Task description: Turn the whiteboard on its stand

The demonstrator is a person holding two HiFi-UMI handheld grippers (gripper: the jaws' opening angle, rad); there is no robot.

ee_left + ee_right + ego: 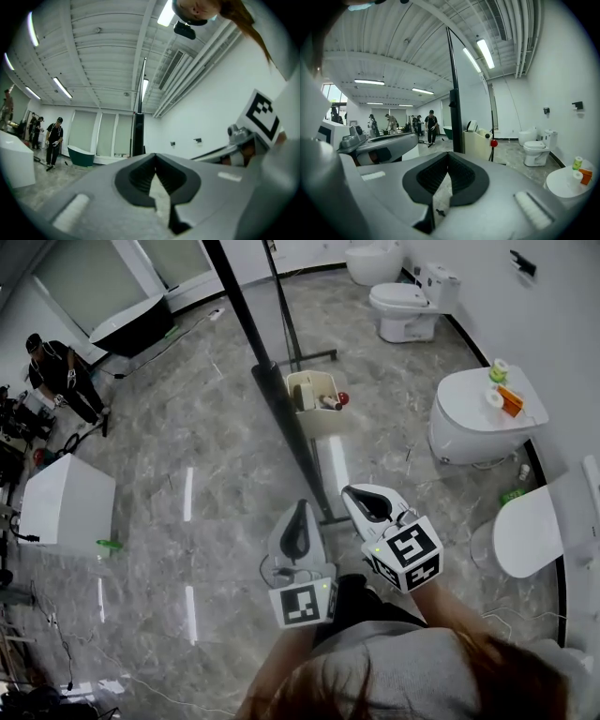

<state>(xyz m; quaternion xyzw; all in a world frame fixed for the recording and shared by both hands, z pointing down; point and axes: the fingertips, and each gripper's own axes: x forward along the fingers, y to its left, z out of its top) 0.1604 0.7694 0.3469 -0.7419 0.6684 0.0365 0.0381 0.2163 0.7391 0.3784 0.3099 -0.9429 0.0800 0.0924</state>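
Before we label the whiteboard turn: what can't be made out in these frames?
- Whiteboard face: head view sees it nearly edge-on, its top cut off by the upper edge.
- Stand base: in the left gripper view the shut left tongs cover it.
- Tray contents: too small in the head view; the tray's wall mostly hides them in the right gripper view.

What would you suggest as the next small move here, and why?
Probably reach the right hand-held gripper forward toward the near edge of the whiteboard, opening it on the way. Both it and the left hand-held gripper are shut on nothing and sit short of the board, which stands edge-on ahead.
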